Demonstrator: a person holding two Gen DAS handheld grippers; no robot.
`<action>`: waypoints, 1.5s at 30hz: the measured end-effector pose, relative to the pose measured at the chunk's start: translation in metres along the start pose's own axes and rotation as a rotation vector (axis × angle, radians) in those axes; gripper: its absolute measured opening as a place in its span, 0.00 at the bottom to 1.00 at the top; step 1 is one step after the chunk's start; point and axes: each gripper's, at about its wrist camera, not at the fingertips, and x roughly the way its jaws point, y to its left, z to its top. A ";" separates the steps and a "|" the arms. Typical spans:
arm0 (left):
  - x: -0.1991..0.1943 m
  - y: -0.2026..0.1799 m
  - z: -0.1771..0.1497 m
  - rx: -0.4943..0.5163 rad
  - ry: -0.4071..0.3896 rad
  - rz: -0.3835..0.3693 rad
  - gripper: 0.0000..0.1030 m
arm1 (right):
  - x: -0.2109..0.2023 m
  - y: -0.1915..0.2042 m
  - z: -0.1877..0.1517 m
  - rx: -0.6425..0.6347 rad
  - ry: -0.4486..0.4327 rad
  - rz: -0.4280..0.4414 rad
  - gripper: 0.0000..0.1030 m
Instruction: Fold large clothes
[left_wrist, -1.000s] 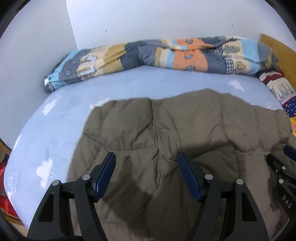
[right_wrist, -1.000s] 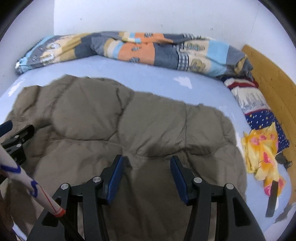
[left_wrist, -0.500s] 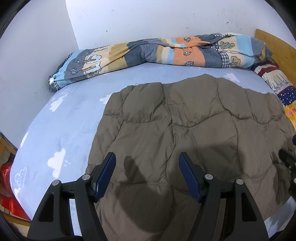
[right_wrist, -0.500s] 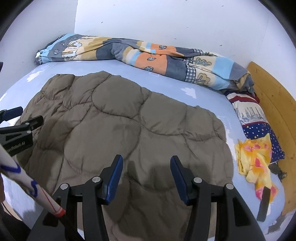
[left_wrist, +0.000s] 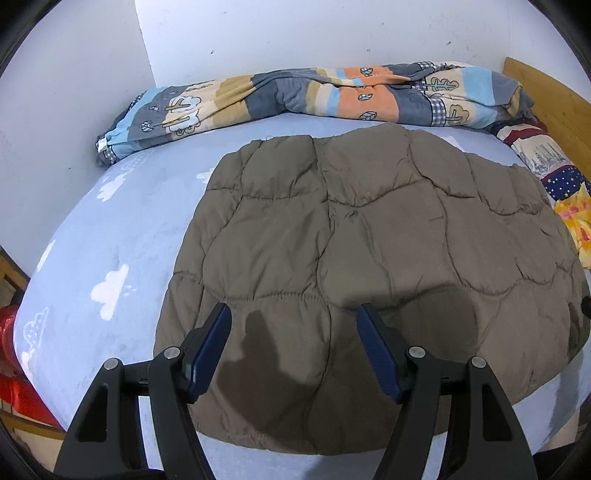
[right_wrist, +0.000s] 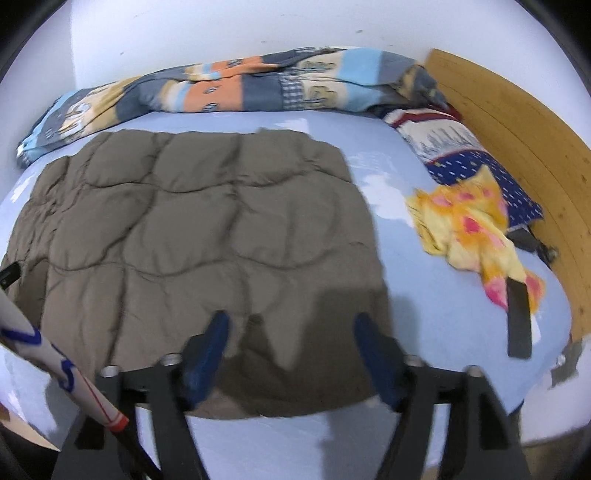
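Since a second ago both views pulled back; more blue cloud-print bedsheet (left_wrist: 110, 236) shows around brown quilted padded garment (left_wrist: 369, 240). Left gripper (left_wrist: 293, 332) jaws apart, empty, above garment's near part. Right gripper (right_wrist: 290, 339) jaws opening, nothing pinched. Garment lies mid-bed as flat, puffy, roughly rectangular slab, near hem at bed edge. Likely folded once; further folds probably remain.

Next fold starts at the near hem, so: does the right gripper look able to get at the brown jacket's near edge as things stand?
Probably yes. The right gripper hovers just above the jacket near that edge, jaws opening with nothing between them and nothing lying in the way.
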 end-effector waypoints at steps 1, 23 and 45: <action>0.001 -0.001 0.000 -0.001 0.004 0.000 0.68 | -0.001 -0.003 -0.001 0.003 -0.002 -0.002 0.76; 0.003 0.013 -0.008 -0.051 0.049 -0.007 0.68 | 0.001 -0.002 0.001 -0.006 0.008 -0.011 0.56; 0.042 0.013 -0.027 -0.052 0.149 -0.005 0.72 | 0.056 0.008 -0.013 -0.005 0.168 0.015 0.58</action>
